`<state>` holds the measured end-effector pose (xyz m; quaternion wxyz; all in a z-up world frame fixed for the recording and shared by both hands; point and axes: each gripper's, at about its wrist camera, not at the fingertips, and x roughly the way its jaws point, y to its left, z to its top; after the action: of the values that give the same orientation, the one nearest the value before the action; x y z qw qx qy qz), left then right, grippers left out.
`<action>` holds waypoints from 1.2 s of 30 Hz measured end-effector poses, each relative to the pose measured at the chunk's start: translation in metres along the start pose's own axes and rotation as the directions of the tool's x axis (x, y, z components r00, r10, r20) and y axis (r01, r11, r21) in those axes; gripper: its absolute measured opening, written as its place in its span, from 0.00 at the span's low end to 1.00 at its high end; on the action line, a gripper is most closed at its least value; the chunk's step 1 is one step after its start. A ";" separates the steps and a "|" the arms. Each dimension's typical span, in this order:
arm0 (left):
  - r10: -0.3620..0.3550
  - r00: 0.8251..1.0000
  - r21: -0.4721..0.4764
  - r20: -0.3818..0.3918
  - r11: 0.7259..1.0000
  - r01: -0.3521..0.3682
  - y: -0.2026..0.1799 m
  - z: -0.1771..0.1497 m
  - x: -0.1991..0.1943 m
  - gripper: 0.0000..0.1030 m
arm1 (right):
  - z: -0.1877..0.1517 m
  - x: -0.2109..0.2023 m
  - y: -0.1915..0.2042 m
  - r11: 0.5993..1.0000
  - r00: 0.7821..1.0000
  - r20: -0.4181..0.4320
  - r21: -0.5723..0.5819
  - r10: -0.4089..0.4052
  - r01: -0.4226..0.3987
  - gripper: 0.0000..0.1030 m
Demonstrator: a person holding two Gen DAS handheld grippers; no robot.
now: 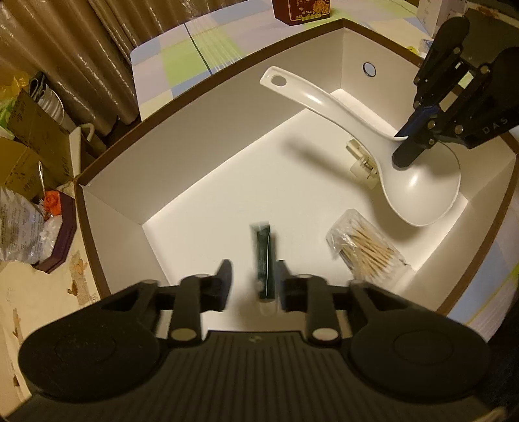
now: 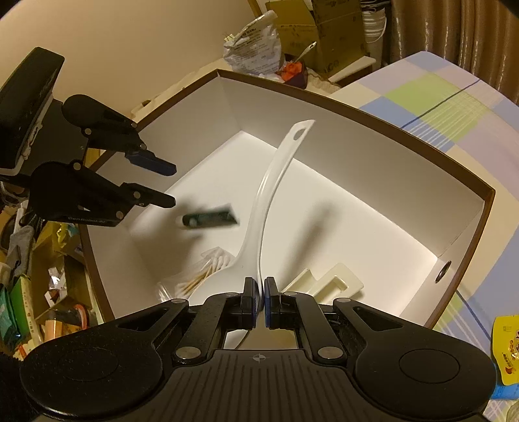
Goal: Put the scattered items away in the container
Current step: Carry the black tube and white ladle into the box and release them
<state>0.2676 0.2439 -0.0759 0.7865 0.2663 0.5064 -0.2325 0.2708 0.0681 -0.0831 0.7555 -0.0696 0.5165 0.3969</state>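
A white box with a brown rim [image 1: 227, 81] [image 2: 356, 110] is the container. My left gripper [image 1: 254, 282] [image 2: 172, 185] is open above its near corner. A dark green tube [image 1: 265, 259] [image 2: 209, 219], motion-blurred, is between and below its fingers, free of them. My right gripper [image 2: 259, 298] [image 1: 407, 142] is shut on the bowl edge of a white rice paddle [image 1: 418, 185] [image 2: 275, 185], whose handle points up inside the box. A clear pack of cotton swabs [image 1: 366, 246] [image 2: 198, 276] and a cream plastic clip [image 1: 360, 159] [image 2: 327, 282] lie on the box floor.
The box stands on a checked tablecloth [image 1: 181, 52] [image 2: 454, 94]. A red tin [image 1: 301, 11] stands behind the box. Cardboard boxes and bags [image 1: 29, 155] [image 2: 292, 42] crowd the side. A yellow packet [image 2: 506, 350] lies at the right.
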 end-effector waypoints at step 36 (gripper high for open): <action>0.179 0.982 -0.023 0.064 0.984 -0.178 -0.026 0.003 -0.048 0.91 | -0.014 -0.039 0.036 0.970 0.973 0.143 -0.133 -0.183 0.202 1.00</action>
<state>0.2353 0.2269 -0.0356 0.8225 0.2962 0.4565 -0.1655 0.2299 0.0645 -0.0457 0.8154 -0.1487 0.4265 0.3622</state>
